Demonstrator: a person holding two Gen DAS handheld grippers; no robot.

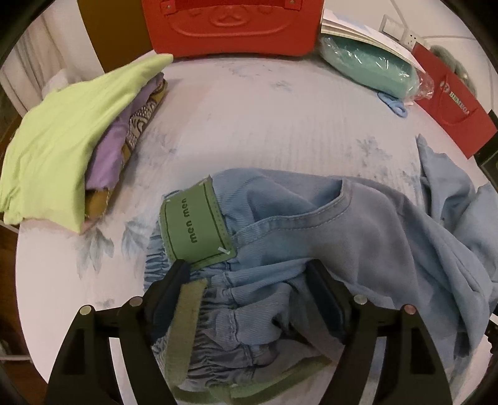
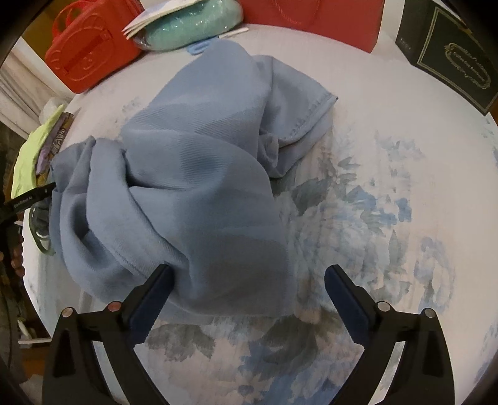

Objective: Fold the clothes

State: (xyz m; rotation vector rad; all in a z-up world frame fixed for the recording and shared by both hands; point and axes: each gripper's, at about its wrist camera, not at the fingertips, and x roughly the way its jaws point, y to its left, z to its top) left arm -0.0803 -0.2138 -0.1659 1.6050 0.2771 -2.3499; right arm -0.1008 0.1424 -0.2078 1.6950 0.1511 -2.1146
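Crumpled light-blue trousers (image 1: 358, 236) lie on a pale floral sheet (image 1: 249, 124). In the left wrist view their gathered waistband and a green "men men" label (image 1: 196, 227) face me. My left gripper (image 1: 246, 274) stands open astride that waistband, with bunched cloth and a green strap (image 1: 186, 327) between its fingers; the pads do not press. In the right wrist view the trouser legs (image 2: 193, 174) heap up in the middle. My right gripper (image 2: 249, 274) is open wide over the near edge of the cloth, its left finger (image 2: 155, 289) touching the fabric and its right finger over bare sheet.
A folded stack topped by a lime-green garment (image 1: 59, 134) sits at the left. Along the far edge stand a red plastic case (image 1: 230, 25), a teal wrapped packet (image 1: 370, 65) and a red paper bag (image 1: 451, 102). A black box (image 2: 451, 56) stands far right.
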